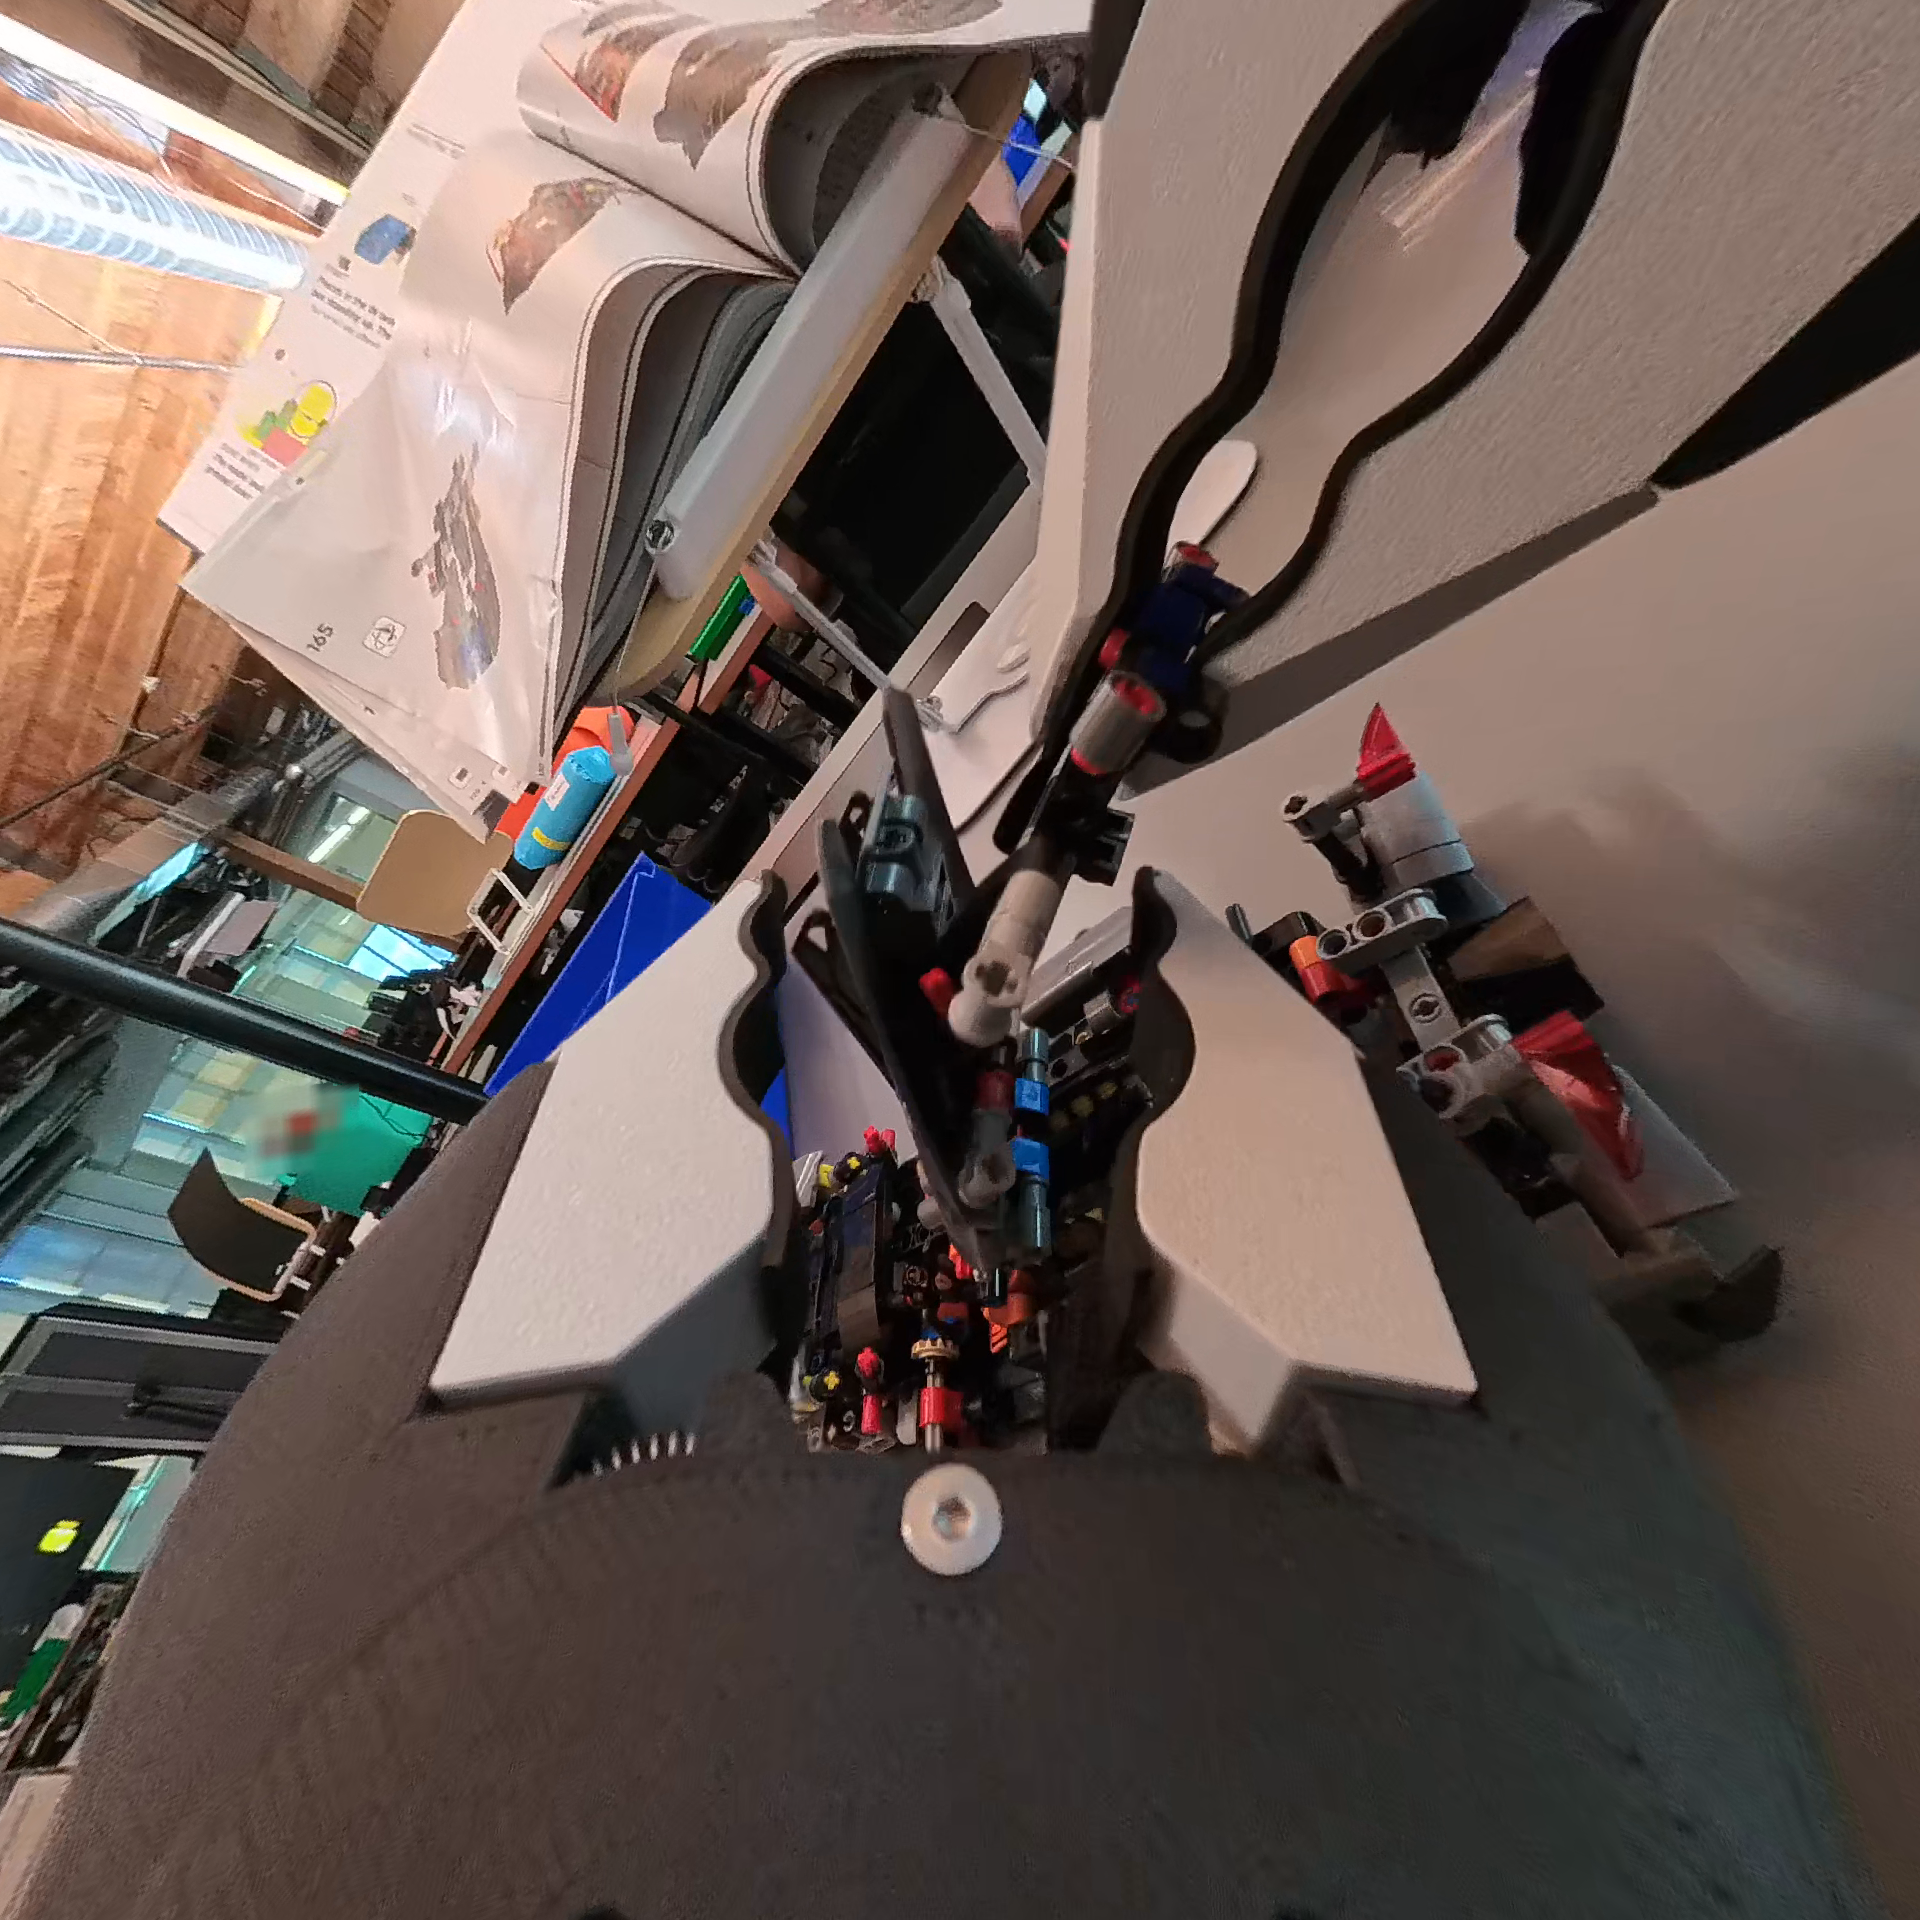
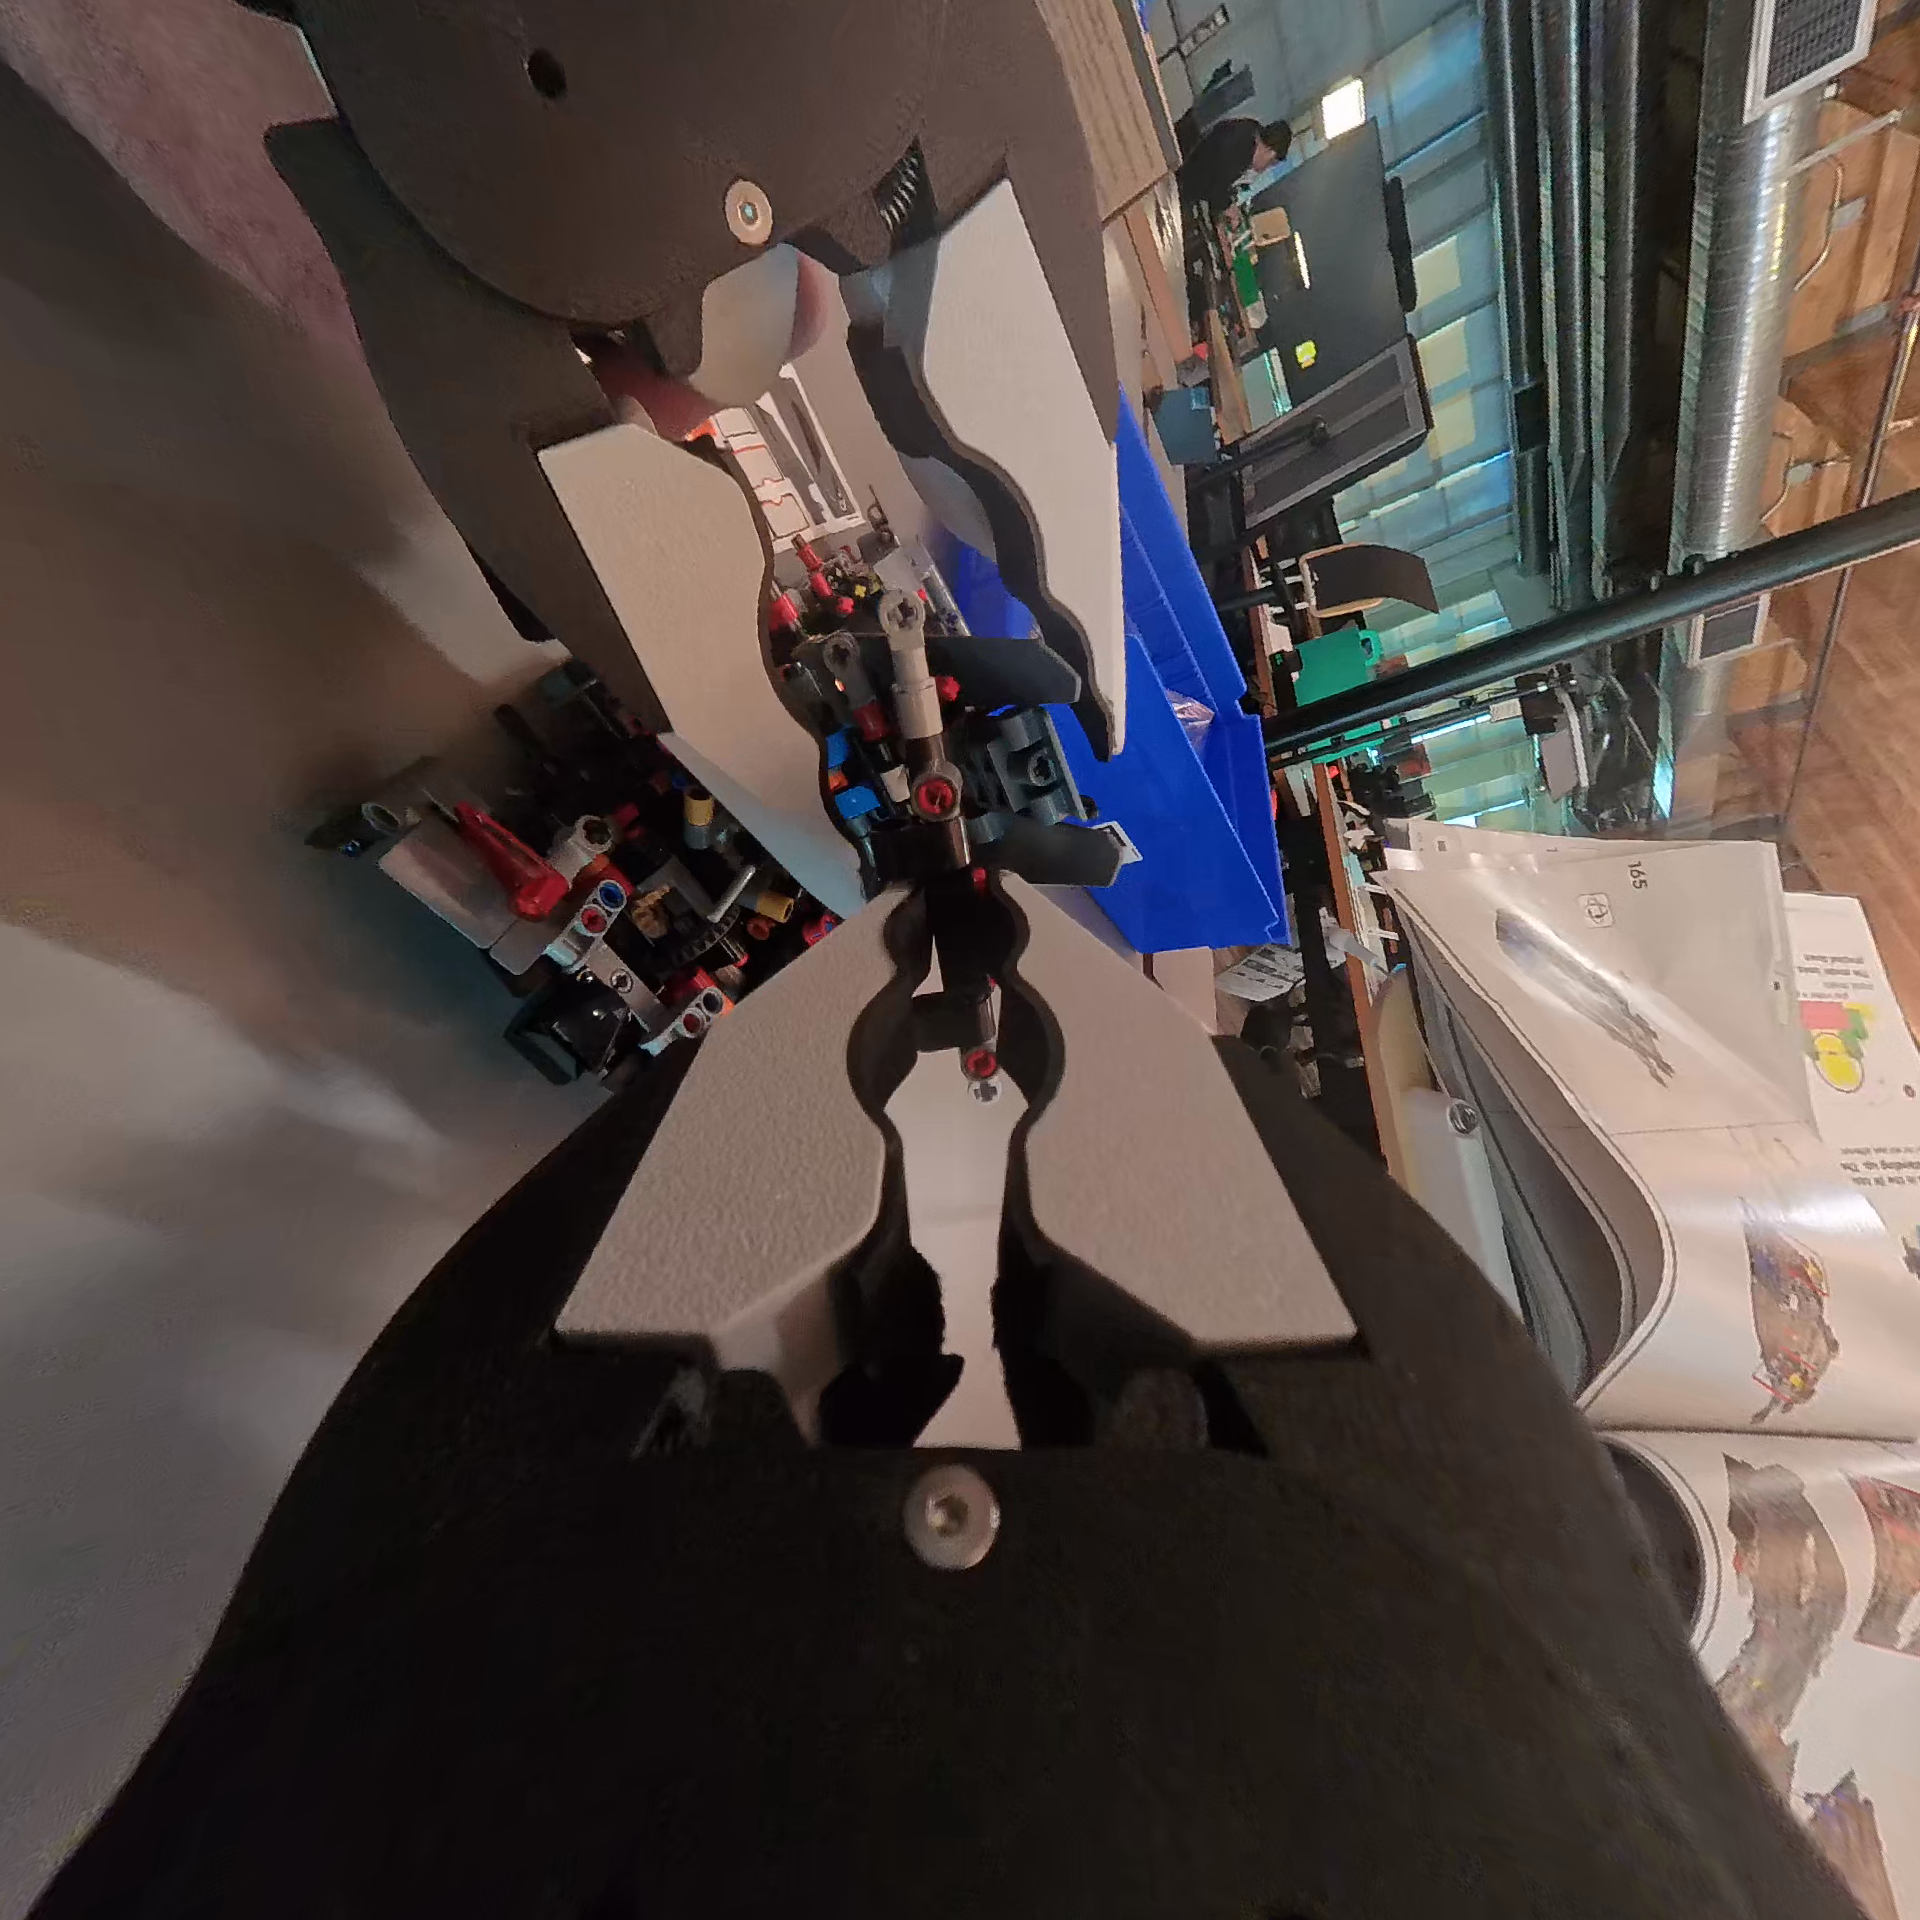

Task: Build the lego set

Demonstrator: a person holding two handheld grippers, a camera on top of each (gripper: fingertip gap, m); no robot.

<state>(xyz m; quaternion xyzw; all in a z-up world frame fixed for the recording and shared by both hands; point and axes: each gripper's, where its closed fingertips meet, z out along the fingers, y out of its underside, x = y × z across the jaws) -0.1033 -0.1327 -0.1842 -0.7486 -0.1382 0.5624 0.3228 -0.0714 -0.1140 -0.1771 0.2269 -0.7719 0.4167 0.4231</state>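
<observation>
Your right claw (image 2: 951,935) was clamped on the black end of a slim lego sub-assembly (image 2: 925,727), which stood between the two claws at the centre of the right wrist view. That piece was a narrow stack of technic parts: a light grey axle connector at its far end, a red pin head midway, blue and dark blue-grey connectors at its 3 o'clock side, and a black stem with a second red pin running down between your right claw's fingers (image 2: 758,1143). Your left claw (image 1: 956,1039) stood spread around the same sub-assembly, its fingers (image 1: 623,1195) wide on either side; whether they touched the piece I could not tell. In the left wrist view the sub-assembly looked like a dark flat panel with a white-grey rod slanting across it toward 1 o'clock, where your right claw pinched a short grey cylinder with red rims. A larger lego model (image 2: 623,904), grey and black with red fin-like parts, lay on the pale worktop (image 2: 208,1247) at 9 o'clock in the right wrist view. A blue bin (image 2: 1174,779) sat at 2 o'clock and the open instruction booklet (image 2: 1714,1143) at 4 o'clock.
</observation>
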